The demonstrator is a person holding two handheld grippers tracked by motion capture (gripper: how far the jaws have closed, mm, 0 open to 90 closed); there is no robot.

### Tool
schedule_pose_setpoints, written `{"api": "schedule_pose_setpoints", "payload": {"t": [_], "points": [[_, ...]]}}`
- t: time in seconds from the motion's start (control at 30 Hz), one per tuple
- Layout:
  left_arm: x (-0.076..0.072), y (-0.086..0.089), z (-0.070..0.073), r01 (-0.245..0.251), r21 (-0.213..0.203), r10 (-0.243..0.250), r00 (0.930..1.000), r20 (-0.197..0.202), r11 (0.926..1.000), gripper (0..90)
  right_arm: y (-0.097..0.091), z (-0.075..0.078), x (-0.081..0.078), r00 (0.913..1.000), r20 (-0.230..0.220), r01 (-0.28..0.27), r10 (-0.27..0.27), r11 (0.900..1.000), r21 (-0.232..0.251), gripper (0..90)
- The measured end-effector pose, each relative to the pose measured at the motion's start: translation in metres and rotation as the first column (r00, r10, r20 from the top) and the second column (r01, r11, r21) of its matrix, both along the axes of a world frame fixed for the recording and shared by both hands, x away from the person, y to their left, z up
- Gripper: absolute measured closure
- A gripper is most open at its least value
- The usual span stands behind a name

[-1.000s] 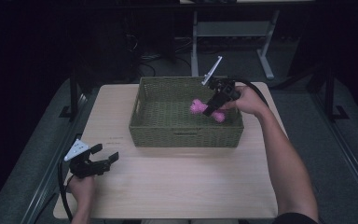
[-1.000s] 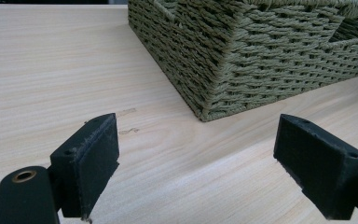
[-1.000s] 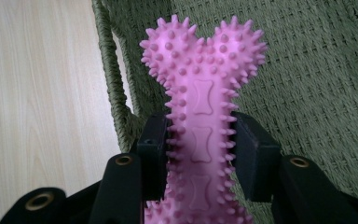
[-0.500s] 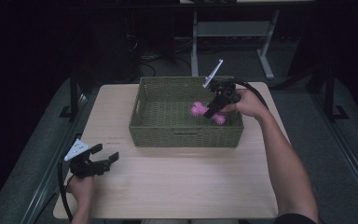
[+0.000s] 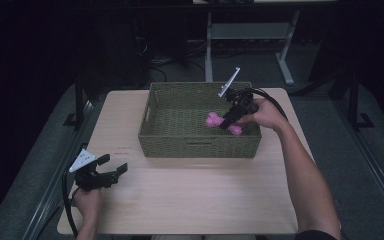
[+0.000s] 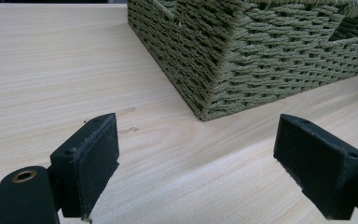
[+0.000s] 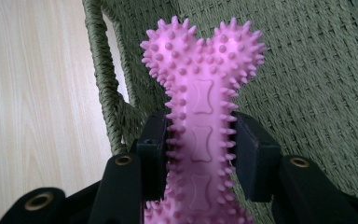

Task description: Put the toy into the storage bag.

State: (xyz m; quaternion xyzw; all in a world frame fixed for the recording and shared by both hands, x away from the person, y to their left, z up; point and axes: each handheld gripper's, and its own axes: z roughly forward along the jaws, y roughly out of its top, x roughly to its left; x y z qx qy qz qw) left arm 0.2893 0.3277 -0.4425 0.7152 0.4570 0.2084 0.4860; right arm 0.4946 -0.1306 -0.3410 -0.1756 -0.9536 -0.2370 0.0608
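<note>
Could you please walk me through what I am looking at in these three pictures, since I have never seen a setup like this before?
There is no robot here: a person sits at a wooden table and holds a hand-operated two-jaw gripper in each hand. The high view comes from a fixed camera above the person, looking down on the table. The other two pictures come from small cameras riding on the grippers, looking along their black jaws.

On the table stands a green woven basket. The right gripper is over the basket, its jaws shut on the middle of a pink spiky bone-shaped toy; the right gripper view shows the pads pressing both sides of it. The left gripper sits near the table's front left corner, jaws open and holding nothing, pointing toward the basket's corner.
</note>
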Motion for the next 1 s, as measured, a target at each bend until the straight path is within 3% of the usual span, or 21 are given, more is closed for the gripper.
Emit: {"api": "schedule_pose_setpoints", "payload": {"t": [0.53,1.0], "points": [[0.000,-0.001,0.000,0.002,0.002,-0.002,1.0000,0.001,1.0000,13.6,-0.002,-0.003,0.002,0.9999,0.004,0.012,-0.012,0.9999,0.004,58.3],[0.000,0.000,0.000,0.001,0.000,-0.001,1.0000,0.001,1.0000,13.6,0.004,-0.016,0.008,0.9998,-0.010,0.018,-0.018,0.9996,-0.020,58.3]]}}
